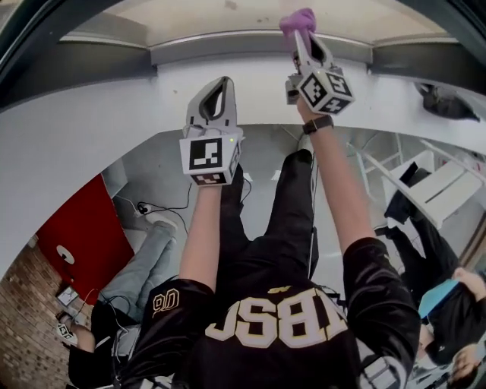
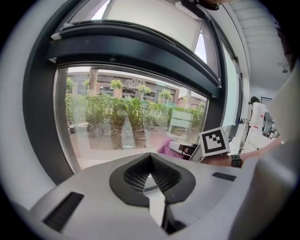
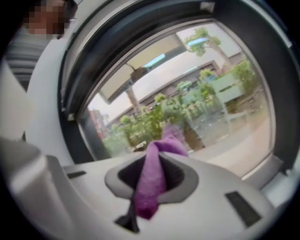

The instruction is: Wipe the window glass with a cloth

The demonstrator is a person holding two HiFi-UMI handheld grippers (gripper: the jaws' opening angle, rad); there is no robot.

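The window glass fills the left gripper view, with shrubs and a building behind it. A purple cloth is clamped in my right gripper, and its bunched tip sits at the glass; I cannot tell whether it touches. In the head view the right gripper is raised highest, with the cloth at its tip. My left gripper is held up lower and to the left, shut with nothing in it. From the left gripper I see the cloth to the right.
A dark window frame borders the pane on the left and top. A white wall band runs below the window. Lower down are a red panel, a seated person's legs and another person at the right.
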